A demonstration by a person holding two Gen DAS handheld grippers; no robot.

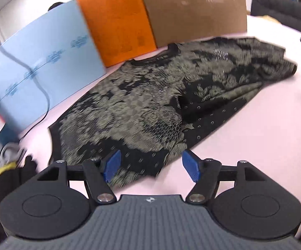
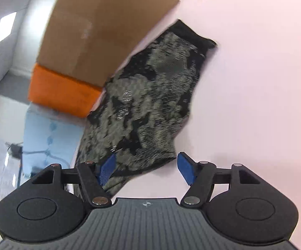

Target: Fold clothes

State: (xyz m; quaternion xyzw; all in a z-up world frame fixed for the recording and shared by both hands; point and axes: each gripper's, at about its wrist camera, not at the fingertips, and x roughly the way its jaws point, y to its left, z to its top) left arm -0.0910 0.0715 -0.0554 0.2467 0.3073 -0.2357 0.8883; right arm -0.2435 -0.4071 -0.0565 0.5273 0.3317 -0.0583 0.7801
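Garment: black, beige-patterned, lying partly folded on pink tabletop, touching orange box and cardboard box. Blue panel: printing blurred, unreadable. Left claw: spread wide, empty. Right claw: spread wide, empty, over garment's edge.

A: How is the left hand-held gripper sitting?
B: Its jaws are standing wide apart, the blue pads facing each other with nothing clamped between them.

A: And the right hand-held gripper?
B: It is gaping the same way, fingers splayed, gripping nothing, and tilting steeply to one side.
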